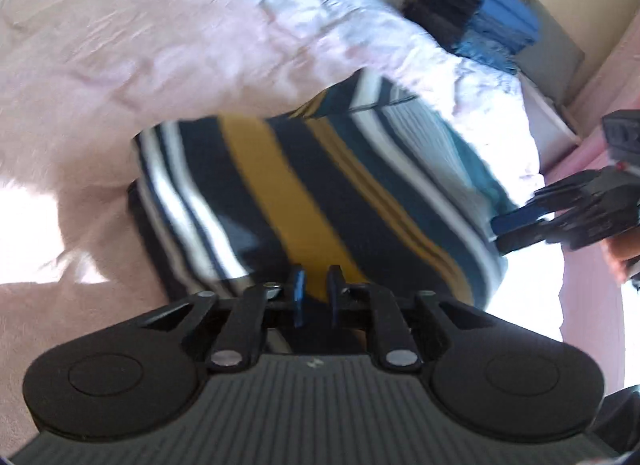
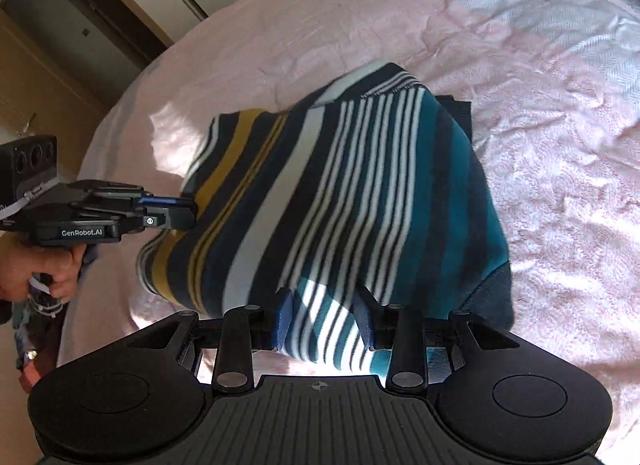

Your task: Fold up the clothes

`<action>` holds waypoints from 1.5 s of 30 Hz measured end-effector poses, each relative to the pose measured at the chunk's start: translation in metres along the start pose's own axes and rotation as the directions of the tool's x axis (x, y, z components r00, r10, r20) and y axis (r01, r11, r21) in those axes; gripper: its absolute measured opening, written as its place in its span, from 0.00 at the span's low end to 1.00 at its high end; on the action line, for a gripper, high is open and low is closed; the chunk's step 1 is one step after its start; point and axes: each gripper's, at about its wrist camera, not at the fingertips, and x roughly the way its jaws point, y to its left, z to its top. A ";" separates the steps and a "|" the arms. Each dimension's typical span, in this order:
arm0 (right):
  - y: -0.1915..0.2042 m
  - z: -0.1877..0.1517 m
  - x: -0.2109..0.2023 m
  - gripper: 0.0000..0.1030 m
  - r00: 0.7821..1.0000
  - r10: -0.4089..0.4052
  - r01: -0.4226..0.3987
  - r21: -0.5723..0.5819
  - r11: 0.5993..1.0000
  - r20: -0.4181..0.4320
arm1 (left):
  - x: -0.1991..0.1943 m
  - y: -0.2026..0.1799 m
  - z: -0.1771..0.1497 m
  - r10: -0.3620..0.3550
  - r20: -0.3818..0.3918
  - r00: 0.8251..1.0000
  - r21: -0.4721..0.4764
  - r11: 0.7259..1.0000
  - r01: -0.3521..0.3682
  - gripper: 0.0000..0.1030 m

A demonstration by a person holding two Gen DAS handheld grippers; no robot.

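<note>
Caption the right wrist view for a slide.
Both grippers, right and left, grip a striped garment on a pink bedspread.

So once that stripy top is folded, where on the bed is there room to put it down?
The pink bedspread lies bare beyond the striped top and on the side away from the left hand-held gripper. It is crowded toward the dark and blue clothes pile at the bed's far edge, and where both hand-held grippers grip the top.
</note>
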 end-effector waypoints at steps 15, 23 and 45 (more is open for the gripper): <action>0.025 0.069 0.043 0.37 0.996 0.087 -0.081 -0.236 0.968 0.018 | 0.011 0.013 0.046 0.118 0.045 0.992 0.039 0.992 -0.119 0.06; -0.049 0.103 0.057 0.36 0.998 0.008 0.003 -0.177 0.984 0.059 | 0.032 0.066 0.054 0.194 0.011 0.981 0.003 0.981 -0.194 0.03; -0.023 0.104 0.065 0.37 0.994 0.068 -0.045 -0.248 0.968 0.086 | 0.056 0.062 0.081 0.228 0.017 0.974 0.100 0.968 -0.229 0.03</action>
